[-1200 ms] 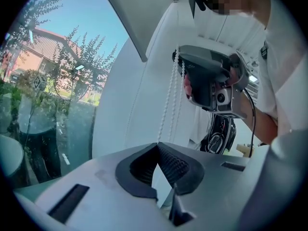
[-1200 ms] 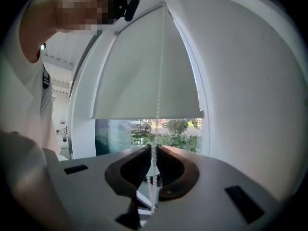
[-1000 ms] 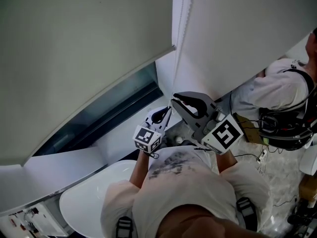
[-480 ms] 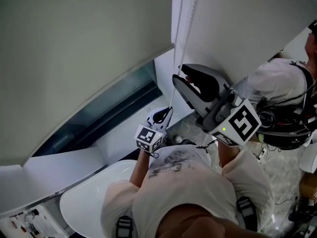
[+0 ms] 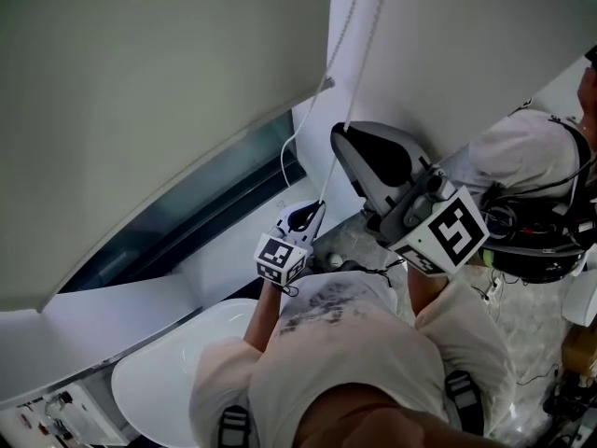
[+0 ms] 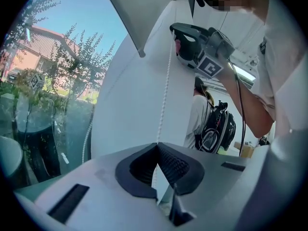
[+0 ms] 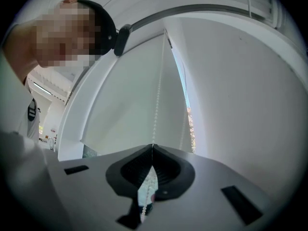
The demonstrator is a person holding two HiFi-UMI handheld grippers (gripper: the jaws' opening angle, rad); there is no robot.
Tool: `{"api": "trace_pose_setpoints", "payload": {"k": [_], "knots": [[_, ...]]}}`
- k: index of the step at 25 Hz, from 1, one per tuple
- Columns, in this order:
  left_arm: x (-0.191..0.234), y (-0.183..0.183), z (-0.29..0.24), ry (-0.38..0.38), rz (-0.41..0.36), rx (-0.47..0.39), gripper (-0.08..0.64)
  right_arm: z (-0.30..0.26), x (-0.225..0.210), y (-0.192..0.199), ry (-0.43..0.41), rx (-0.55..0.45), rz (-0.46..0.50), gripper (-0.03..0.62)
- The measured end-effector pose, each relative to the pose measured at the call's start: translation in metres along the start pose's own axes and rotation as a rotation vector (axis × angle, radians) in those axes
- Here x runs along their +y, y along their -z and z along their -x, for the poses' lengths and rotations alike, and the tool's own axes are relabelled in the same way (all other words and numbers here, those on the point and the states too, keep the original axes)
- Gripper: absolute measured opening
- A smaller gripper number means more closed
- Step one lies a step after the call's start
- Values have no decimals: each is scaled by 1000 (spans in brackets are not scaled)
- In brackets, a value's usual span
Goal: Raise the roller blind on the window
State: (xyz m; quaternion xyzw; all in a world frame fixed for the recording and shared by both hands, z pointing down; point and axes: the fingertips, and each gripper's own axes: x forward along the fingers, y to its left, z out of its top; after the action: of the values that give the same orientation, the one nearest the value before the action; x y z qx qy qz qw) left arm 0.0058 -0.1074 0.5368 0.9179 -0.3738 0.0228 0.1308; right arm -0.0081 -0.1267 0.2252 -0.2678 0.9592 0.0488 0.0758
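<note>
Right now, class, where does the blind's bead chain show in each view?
Head view: the bead chain drops from top centre to the right tool.
Left gripper view: centre, rising from the shut left tool.
Right gripper view: centre, rising from the shut right tool.
Shared landmark: the roller blind.

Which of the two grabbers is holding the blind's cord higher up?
The right gripper, looming larger in the head view, clamps the bead chain above the left gripper, which grips the same strand lower down.
</note>
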Motion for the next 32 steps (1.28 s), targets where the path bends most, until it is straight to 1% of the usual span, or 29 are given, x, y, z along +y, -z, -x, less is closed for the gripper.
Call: {"api": "trace_pose_setpoints", "payload": {"k": [6,9,12,14,18,22,25,27,29,32], "knots": [[3,12,8,-1,-3,22,8,-3,7,18,12,-6,13,61],[0,0,17,1,-12,20,8,-1,9,17,8,-14,15,61],[-2,-31,29,1,-34,-11,9,1,10,15,5,-16,24,61],[-3,-57,35,1,-54,-46,11,0,9,19,6,-1,36,61],[-2,-111,53,-12,-107,-136,11,-4,9,47,1,53,31,61],[-3,-168,69,-18,-169,-207,12,-2,12,61,-9,67,1,61],[-10,-205,72,2,-208,-247,35,1,15,60,-10,54,1,61],[-20,-230,72,27,-217,-267,45,0,16,61,-7,50,12,61],[-31,-252,71,48,-220,-275,49,-1,17,67,-8,66,18,61],[-41,-281,68,63,-272,-285,49,1,20,84,-16,111,7,61]]}}
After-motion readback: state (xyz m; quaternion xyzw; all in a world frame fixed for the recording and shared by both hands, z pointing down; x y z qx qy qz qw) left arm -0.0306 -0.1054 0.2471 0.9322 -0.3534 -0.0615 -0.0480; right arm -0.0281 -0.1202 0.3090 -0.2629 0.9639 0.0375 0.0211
